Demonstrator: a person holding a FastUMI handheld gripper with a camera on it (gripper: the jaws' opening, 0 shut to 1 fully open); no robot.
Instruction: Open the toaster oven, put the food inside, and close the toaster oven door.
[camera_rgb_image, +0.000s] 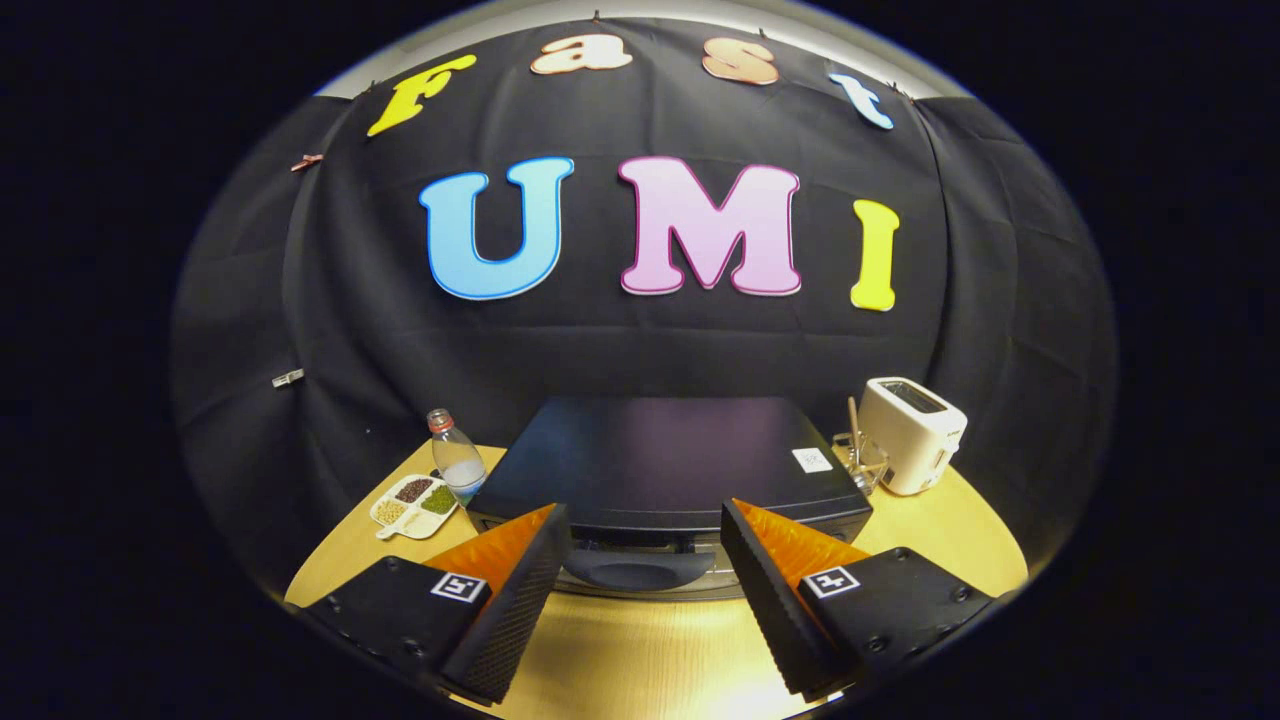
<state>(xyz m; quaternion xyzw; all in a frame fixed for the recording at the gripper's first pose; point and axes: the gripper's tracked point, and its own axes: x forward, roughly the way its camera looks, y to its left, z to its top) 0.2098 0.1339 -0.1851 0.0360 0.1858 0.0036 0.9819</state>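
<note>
Wooden tabletop (650, 650) carries the oven (665, 465); jaws (640, 570) stand open astride its handle (638, 570) (door shut). Best to close squarely, then pull down gently.

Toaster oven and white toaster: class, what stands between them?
In the gripper view, a clear holder with a stick stands between the toaster oven and toaster.

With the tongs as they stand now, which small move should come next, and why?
Probably ease the tongs forward and down onto the door handle. They stand open, the handle lies between them, just ahead, and the toaster oven looks closed.
</note>
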